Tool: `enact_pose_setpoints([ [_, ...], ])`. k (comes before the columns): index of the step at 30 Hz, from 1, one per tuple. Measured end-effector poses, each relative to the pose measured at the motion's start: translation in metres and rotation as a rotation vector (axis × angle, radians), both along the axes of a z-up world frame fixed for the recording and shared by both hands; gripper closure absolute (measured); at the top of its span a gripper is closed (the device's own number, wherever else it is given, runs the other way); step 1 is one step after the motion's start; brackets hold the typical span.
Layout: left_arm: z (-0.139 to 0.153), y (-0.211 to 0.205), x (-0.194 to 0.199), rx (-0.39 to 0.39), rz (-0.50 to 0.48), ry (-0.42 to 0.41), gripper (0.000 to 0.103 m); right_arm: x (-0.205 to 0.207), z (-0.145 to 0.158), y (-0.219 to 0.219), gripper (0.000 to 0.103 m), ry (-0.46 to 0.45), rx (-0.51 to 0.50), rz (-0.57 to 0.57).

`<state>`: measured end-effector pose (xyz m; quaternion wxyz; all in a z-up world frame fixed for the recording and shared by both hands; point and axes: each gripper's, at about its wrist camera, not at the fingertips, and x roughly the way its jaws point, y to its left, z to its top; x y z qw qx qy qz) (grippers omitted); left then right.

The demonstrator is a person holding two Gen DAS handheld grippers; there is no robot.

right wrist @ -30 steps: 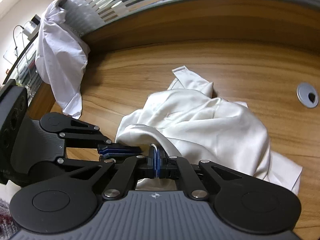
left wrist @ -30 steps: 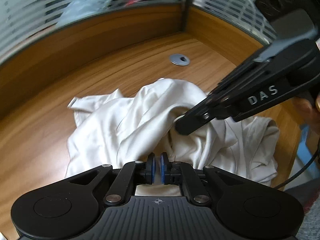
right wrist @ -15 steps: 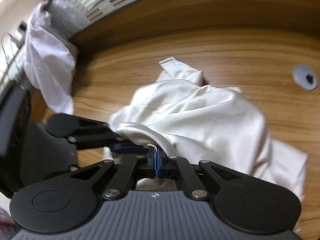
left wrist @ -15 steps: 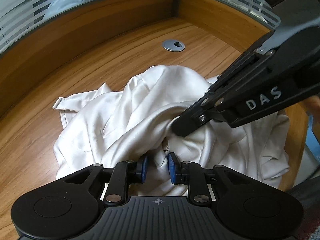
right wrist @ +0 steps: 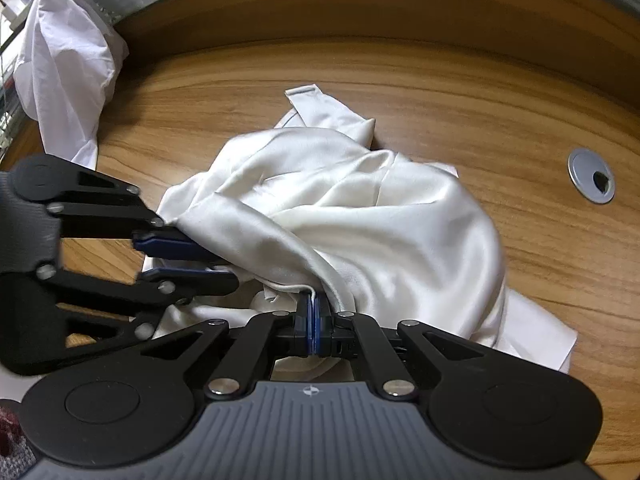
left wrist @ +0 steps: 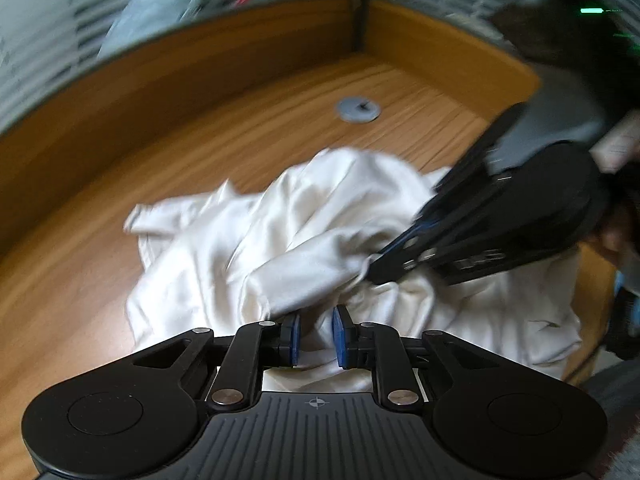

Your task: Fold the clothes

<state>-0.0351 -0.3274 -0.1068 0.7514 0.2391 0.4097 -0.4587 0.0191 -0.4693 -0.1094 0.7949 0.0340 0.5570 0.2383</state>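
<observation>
A crumpled cream satin garment [left wrist: 288,240] lies on the wooden desk [left wrist: 100,280]; it also shows in the right wrist view [right wrist: 360,208]. My left gripper [left wrist: 314,340] is open, its blue pads either side of a fold of the cloth at the near edge. It shows in the right wrist view [right wrist: 224,264] at the left, jaws apart around the cloth. My right gripper [right wrist: 314,326] is shut on a hemmed edge of the garment, lifting it slightly. In the left wrist view it [left wrist: 376,270] comes in from the right, pinching the cloth.
A second white garment [right wrist: 64,64] hangs over the partition at the far left. A grey cable grommet [right wrist: 592,176] sits in the desk at the right, also in the left wrist view [left wrist: 358,109]. Wooden partition walls border the desk's far sides.
My left gripper went from shut to open and pushed into the cloth. My right gripper stayed shut on the hem and shifted slightly, pulling the fold up.
</observation>
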Motion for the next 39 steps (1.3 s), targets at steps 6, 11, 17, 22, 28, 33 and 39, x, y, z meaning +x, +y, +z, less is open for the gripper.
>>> enact_pose_setpoints([
  [6,0.004,-0.012,-0.016,-0.004,-0.159,-0.086,0.088,0.002,-0.003,-0.006,0.102,0.023,0.039,-0.03],
  [11,-0.008,-0.023,-0.011,0.049,-0.209,-0.051,0.088,0.003,-0.004,-0.01,0.102,0.032,0.063,-0.052],
  [17,-0.019,-0.021,-0.006,0.073,-0.195,-0.058,0.088,0.001,-0.004,-0.012,0.101,0.032,0.078,-0.064],
  [22,-0.017,-0.018,-0.011,0.082,-0.229,-0.094,0.088,0.001,-0.004,-0.013,0.101,0.032,0.088,-0.069],
  [28,-0.013,-0.017,-0.025,0.106,-0.329,-0.181,0.088,0.001,-0.004,-0.015,0.101,0.034,0.094,-0.072],
  [33,-0.008,-0.014,-0.035,0.106,-0.402,-0.224,0.088,0.001,-0.004,-0.015,0.101,0.035,0.097,-0.076],
  [39,-0.014,-0.021,-0.031,0.116,-0.479,-0.195,0.099,0.002,-0.005,-0.015,0.101,0.038,0.097,-0.072],
])
